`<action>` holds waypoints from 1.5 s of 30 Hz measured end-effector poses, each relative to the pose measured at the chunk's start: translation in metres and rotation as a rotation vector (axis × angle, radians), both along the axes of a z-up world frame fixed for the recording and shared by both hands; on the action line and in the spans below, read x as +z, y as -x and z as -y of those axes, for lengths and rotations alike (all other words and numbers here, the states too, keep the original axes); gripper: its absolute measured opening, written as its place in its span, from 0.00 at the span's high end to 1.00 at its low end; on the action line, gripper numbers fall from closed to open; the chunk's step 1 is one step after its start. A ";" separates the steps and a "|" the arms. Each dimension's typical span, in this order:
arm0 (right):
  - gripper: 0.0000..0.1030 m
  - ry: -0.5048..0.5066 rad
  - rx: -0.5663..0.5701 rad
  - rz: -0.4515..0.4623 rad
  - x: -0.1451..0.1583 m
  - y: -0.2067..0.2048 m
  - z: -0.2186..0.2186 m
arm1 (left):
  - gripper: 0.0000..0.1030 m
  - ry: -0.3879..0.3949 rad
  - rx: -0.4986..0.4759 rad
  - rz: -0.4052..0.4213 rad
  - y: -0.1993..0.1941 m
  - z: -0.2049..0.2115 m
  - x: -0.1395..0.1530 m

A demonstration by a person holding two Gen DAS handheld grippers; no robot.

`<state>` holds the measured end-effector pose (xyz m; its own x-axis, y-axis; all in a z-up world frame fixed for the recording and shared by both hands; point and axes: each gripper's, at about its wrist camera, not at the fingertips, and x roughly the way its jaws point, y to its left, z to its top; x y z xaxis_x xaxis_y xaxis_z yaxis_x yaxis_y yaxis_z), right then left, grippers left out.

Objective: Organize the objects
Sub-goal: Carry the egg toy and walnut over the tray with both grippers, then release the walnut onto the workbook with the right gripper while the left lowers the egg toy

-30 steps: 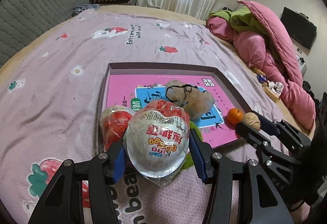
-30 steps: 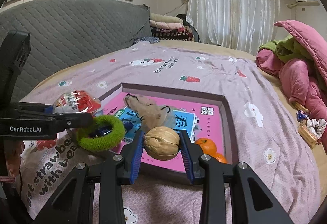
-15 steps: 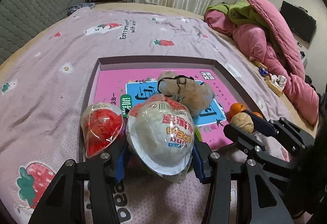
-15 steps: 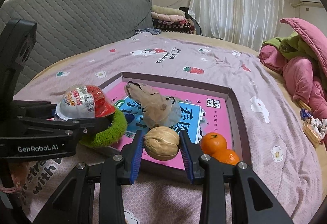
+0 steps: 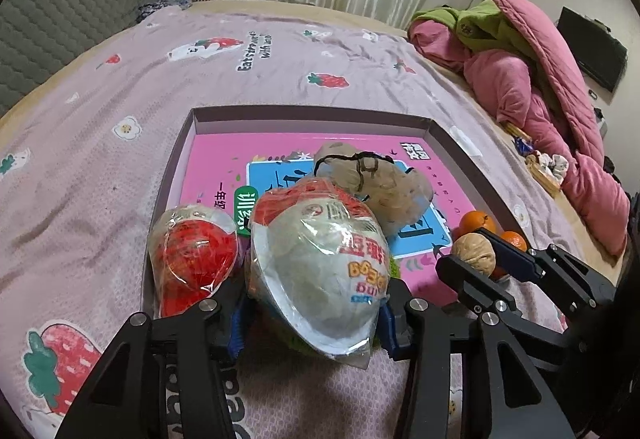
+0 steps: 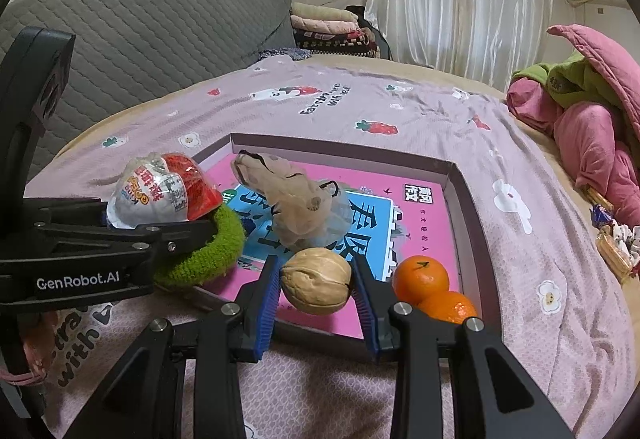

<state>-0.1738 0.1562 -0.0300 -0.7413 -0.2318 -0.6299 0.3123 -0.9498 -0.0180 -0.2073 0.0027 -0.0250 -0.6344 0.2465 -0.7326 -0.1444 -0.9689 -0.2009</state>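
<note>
Right gripper (image 6: 316, 289) clamps walnut (image 6: 316, 286) above tray's near rim (image 6: 320, 339).

Left gripper (image 5: 312, 313) angled down, jaws just narrowing; right gripper (image 6: 316, 289) angled down, clamped.

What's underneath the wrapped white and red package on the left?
A green fuzzy ring lies under the wrapped package, at the tray's near corner. The package covers the ring's middle, so anything inside cannot be seen.
</note>
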 end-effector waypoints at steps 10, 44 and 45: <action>0.65 -0.002 -0.016 0.019 -0.006 0.010 0.001 | 0.51 0.024 0.022 -0.011 0.012 -0.003 -0.004; 0.65 -0.021 -0.014 0.060 -0.014 0.023 0.006 | 0.51 0.014 0.032 -0.015 0.012 0.005 -0.005; 0.65 -0.019 -0.013 0.061 -0.014 0.022 0.005 | 0.51 0.010 0.030 -0.013 0.012 0.006 -0.005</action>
<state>-0.1962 0.1508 -0.0438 -0.7041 -0.2099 -0.6784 0.3013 -0.9534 -0.0177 -0.2188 -0.0035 -0.0303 -0.6506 0.2198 -0.7269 -0.1178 -0.9748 -0.1894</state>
